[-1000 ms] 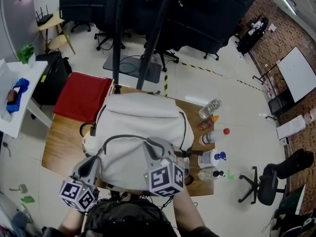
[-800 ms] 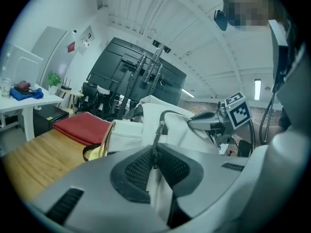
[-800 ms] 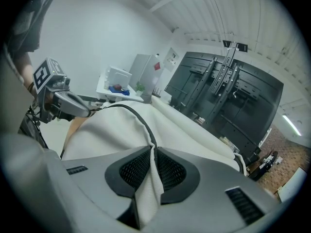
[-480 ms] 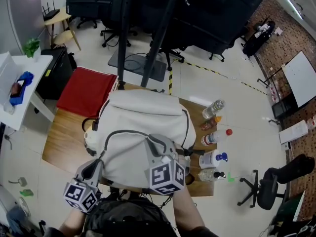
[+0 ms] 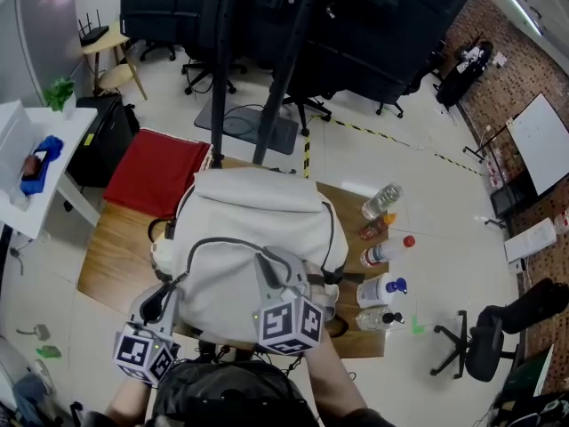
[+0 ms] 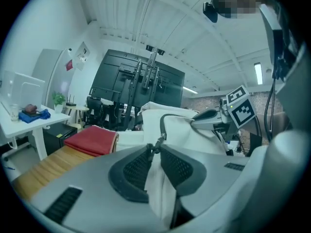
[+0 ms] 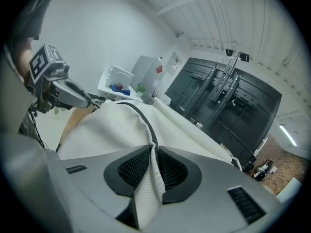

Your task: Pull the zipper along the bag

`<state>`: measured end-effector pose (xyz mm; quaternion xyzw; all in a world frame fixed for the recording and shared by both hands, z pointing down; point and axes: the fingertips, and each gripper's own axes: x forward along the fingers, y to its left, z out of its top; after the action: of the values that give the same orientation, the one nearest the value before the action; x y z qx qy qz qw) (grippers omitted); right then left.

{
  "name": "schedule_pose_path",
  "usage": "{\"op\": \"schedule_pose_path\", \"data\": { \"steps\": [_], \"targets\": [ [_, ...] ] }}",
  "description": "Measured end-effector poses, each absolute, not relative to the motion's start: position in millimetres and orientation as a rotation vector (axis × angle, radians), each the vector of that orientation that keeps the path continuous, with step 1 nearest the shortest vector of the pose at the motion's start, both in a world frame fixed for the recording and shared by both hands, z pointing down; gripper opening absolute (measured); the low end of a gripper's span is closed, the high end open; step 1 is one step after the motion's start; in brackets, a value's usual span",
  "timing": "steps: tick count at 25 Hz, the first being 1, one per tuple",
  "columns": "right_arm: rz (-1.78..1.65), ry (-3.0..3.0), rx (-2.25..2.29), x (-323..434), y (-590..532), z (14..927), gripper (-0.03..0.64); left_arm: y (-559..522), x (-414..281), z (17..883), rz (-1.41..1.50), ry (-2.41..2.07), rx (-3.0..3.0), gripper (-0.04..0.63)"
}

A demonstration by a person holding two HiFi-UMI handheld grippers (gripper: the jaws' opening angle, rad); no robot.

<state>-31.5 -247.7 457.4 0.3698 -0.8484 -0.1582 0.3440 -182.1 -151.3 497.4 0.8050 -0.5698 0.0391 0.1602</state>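
A white backpack (image 5: pixel 253 229) lies on the wooden table (image 5: pixel 111 261), its dark zipper track (image 5: pixel 222 241) arching across the near part. My left gripper (image 5: pixel 174 285) is at the zipper's left end. In the left gripper view its jaws (image 6: pixel 155 150) are opening, with the metal zipper pull (image 6: pixel 158 142) and white fabric between the tips and a gap between the pads. My right gripper (image 5: pixel 271 261) is at the right of the arch. There it (image 7: pixel 153 152) is shut on a fold of bag fabric (image 7: pixel 150 188) beside the zipper track (image 7: pixel 141 114).
Several bottles (image 5: pixel 382 238) lie and stand along the table's right edge. A red cloth (image 5: pixel 151 172) lies at the back left. A white side table (image 5: pixel 36 172) is further left, with office chairs (image 5: pixel 484 327) and a dark stand (image 5: pixel 284 52) around.
Both grippers stay at the bag's near edge. The right gripper's cube has shifted slightly left and nearer. The head view has drifted a little.
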Motion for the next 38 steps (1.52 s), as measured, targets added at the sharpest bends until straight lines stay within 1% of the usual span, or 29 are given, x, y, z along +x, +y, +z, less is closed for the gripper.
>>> {"op": "schedule_pose_path", "data": {
  "steps": [2,6,8,11,13,19,23,26,29,30,33,35,37,38],
  "targets": [
    [-0.431,-2.196,0.969,-32,-246,457,0.079,-153,-185,488,0.091,-1.667,2.306,0.171],
    [-0.428,-2.2,0.996,-30,-245,455,0.103,-165,-182,466,0.041,-1.696,2.357,0.192],
    [-0.421,-2.206,1.004,-30,-245,455,0.12,-173,-181,457,0.029,-1.708,2.368,0.192],
    [-0.411,-2.22,1.006,-31,-243,455,0.16,-183,-177,448,0.036,-1.718,2.378,0.24],
    [-0.408,-2.226,1.013,-32,-243,455,0.184,-187,-171,442,0.058,-1.703,2.376,0.244],
    [-0.464,-2.226,1.055,-28,-243,450,0.206,-201,-160,422,-0.01,-1.687,2.445,0.244],
    [-0.496,-2.267,1.124,-23,-242,435,0.206,-211,-149,408,-0.038,-1.668,2.489,0.244],
    [-0.529,-2.312,1.189,-22,-240,417,0.186,-217,-140,395,-0.089,-1.628,2.51,0.244],
    [-0.562,-2.373,1.283,-18,-237,399,0.054,-219,-128,384,-0.1,-1.62,2.558,0.231],
    [-0.57,-2.388,1.31,-16,-237,395,0.041,-219,-124,381,-0.109,-1.606,2.57,0.225],
    [-0.611,-2.402,1.364,-12,-237,384,0.038,-220,-111,377,-0.153,-1.542,2.583,0.214],
    [-0.636,-2.411,1.406,-7,-236,377,0.006,-219,-102,375,-0.14,-1.537,2.607,0.182],
    [-0.649,-2.421,1.435,-4,-235,373,0.006,-218,-93,374,-0.116,-1.531,2.638,0.147],
    [-0.65,-2.425,1.443,-3,-234,372,0.006,-217,-89,374,-0.111,-1.522,2.65,0.144]
  ]
}}
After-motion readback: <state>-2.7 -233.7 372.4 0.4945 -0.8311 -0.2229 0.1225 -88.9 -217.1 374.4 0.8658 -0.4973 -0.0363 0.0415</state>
